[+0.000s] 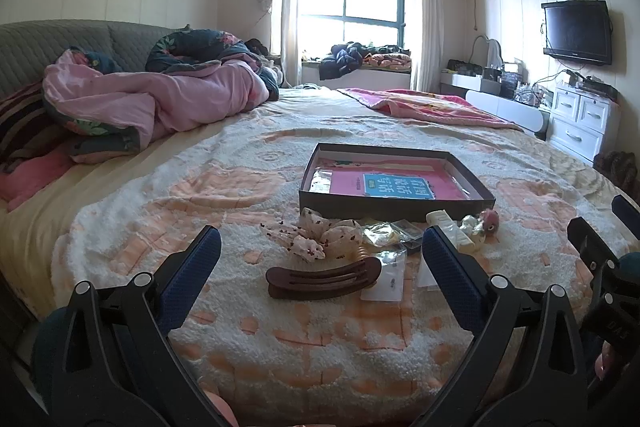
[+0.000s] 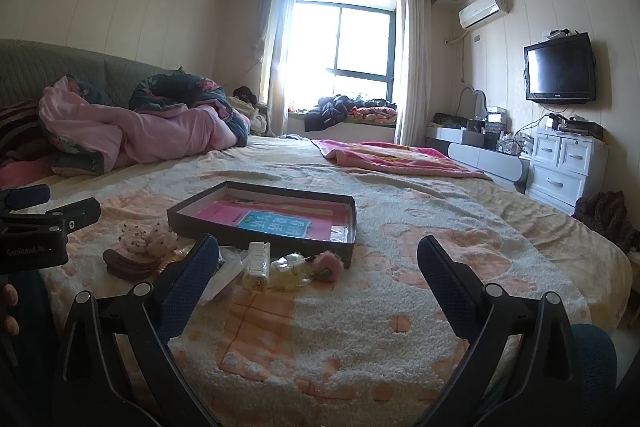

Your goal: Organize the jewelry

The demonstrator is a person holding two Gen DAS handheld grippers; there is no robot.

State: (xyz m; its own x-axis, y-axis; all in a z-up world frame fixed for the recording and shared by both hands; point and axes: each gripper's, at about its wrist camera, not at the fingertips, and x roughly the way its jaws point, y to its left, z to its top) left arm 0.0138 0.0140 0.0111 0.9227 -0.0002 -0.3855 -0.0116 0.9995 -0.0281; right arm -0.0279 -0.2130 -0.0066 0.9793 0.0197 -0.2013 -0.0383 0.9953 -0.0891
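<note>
Grippers, left gripper point(image 1: 320, 259) and right gripper point(image 2: 318, 267), gape wide; brown hair clip point(image 1: 323, 277) lies crosswise.

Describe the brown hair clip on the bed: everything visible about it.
The brown hair clip is a long, curved piece in matte dark brown, plastic by its look, with lengthwise slots along its top. It lies flat on the fluffy bedspread, nearest to the camera in the pile of accessories, in front of the floral scrunchie. Its right end rests against a clear packet. Neither claw touches it.

left gripper point(image 1: 320, 251) spread, right gripper point(image 2: 318, 259) (likewise) spread
</note>
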